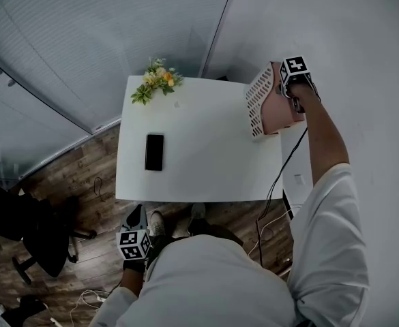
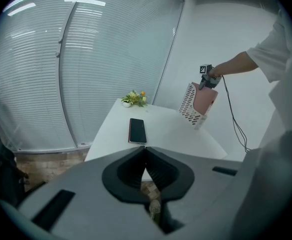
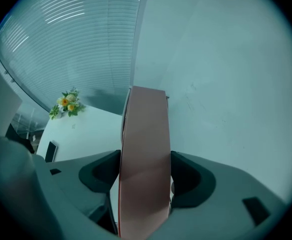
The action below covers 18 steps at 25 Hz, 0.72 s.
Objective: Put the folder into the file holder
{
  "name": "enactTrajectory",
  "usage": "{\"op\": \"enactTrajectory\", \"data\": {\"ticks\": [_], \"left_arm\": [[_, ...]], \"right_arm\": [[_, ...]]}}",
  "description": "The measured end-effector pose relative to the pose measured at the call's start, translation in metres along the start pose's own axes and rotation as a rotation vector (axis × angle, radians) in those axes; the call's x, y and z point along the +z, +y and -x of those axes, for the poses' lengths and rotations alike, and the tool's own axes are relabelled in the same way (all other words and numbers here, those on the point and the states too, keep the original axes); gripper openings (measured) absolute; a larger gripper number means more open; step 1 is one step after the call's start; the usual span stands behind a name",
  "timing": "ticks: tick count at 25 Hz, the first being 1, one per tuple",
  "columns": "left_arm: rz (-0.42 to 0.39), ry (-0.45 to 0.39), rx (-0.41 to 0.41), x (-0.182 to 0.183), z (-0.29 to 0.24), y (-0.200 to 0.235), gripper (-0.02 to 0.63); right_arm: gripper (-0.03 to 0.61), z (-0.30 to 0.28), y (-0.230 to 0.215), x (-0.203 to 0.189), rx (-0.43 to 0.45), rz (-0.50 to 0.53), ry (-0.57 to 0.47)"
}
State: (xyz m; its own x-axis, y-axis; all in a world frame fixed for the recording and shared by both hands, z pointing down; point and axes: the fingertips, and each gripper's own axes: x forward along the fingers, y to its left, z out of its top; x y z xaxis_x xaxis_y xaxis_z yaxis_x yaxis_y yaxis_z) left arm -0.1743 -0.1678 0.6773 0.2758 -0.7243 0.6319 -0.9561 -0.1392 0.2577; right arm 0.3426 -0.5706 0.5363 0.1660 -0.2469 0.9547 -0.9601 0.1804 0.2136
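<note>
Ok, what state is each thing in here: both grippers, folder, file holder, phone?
right gripper: shut on the folder, pointing down.
folder: upright, gripped near its top, lower end at the file holder.
file holder: at the table's right edge, folder against its mesh side.
left gripper: shut, empty, held low by the table's near edge.
phone: lying flat, screen dark.

Most of the surface (image 1: 206, 162) was left bare. A phone (image 1: 154, 151) was laid at its left, flowers (image 1: 157, 80) at the far left corner, and the file holder (image 1: 257, 104) at the far right edge, near the wall (image 1: 363, 60).
</note>
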Motion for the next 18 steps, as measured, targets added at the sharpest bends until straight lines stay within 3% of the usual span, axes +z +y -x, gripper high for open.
{"op": "enactTrajectory", "data": {"ticks": [4, 10, 18], "left_arm": [[-0.015, -0.005, -0.016, 0.004, -0.002, -0.004, 0.009], [-0.059, -0.019, -0.062, 0.014, -0.010, -0.013, 0.009], [-0.146, -0.056, -0.152, 0.041, -0.014, -0.035, 0.009]], "right_arm": [[0.334, 0.009, 0.002, 0.006, 0.004, 0.012, -0.076], [0.334, 0.047, 0.001, -0.002, 0.079, -0.046, -0.222], [0.331, 0.111, 0.004, -0.059, 0.191, -0.164, -0.461]]}}
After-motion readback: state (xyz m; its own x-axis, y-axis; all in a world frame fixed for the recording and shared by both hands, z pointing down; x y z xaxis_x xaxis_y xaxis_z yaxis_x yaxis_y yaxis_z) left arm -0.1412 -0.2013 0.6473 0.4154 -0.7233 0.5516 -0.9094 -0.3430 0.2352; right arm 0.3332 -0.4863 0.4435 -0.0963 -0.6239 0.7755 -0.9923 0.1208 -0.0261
